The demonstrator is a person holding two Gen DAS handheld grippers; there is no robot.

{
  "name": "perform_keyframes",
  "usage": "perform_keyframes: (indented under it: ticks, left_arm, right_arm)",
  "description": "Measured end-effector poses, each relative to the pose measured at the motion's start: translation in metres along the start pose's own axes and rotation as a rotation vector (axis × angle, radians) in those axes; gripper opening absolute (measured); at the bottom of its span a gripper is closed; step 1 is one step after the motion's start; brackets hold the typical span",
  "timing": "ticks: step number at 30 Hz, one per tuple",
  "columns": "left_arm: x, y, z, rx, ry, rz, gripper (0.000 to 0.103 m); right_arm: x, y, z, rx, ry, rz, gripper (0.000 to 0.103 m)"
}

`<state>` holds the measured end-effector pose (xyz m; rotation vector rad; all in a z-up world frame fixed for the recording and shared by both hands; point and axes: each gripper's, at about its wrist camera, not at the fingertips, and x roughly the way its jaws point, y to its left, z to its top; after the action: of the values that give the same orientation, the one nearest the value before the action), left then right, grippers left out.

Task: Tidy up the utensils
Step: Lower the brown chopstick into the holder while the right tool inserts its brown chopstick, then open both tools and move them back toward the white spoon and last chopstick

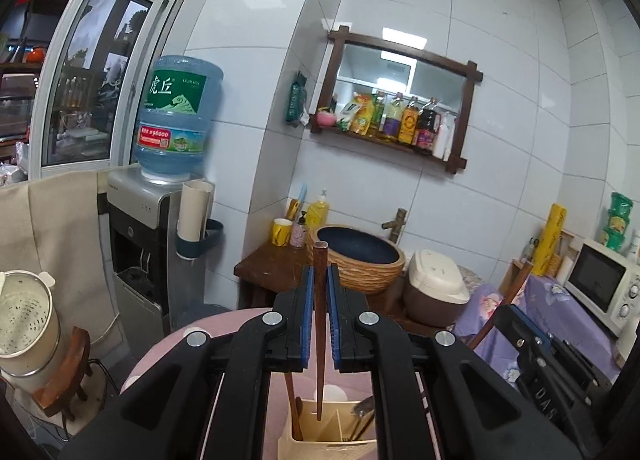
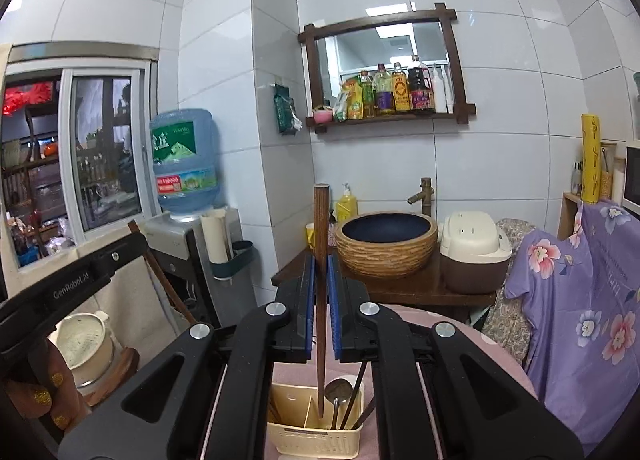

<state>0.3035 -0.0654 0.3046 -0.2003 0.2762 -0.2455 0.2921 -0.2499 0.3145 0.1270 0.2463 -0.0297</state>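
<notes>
My left gripper (image 1: 319, 280) is shut on a brown wooden chopstick (image 1: 320, 324), held upright, tip down over a cream utensil basket (image 1: 308, 442) on the pink table (image 1: 224, 324). A wooden utensil (image 1: 294, 416) and metal utensils (image 1: 362, 418) stand in the basket. My right gripper (image 2: 319, 272) is shut on another brown chopstick (image 2: 320, 300), upright, its tip inside the same basket (image 2: 316, 438) beside a metal spoon (image 2: 338, 390) and dark chopsticks (image 2: 356, 400). The right gripper also shows in the left wrist view (image 1: 520, 324), and the left gripper in the right wrist view (image 2: 80, 272).
A water dispenser (image 1: 160, 228) stands at the left. A wooden stand holds a basin sink (image 1: 356, 256) and a rice cooker (image 1: 434, 288). A microwave (image 1: 600, 288) sits on a purple flowered cloth (image 2: 580, 300). A cream pot (image 1: 26, 324) rests on a small stool.
</notes>
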Motion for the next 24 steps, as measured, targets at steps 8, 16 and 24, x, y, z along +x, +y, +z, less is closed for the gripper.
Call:
perform_keyframes:
  ticks: [8,16,24]
  left_arm:
    - [0.041,0.011,-0.059,0.005,0.118,0.019,0.008]
    - [0.062,0.021,-0.103,0.010,0.219,0.024,0.008]
    - [0.061,0.022,-0.112,0.039,0.216,0.025,0.008]
  right_arm:
    - [0.045,-0.002,-0.060,0.005,0.116,-0.031,0.007]
    - [0.063,-0.002,-0.100,-0.006,0.189,-0.026,0.007]
    - [0.067,-0.004,-0.117,0.004,0.209,-0.030,0.007]
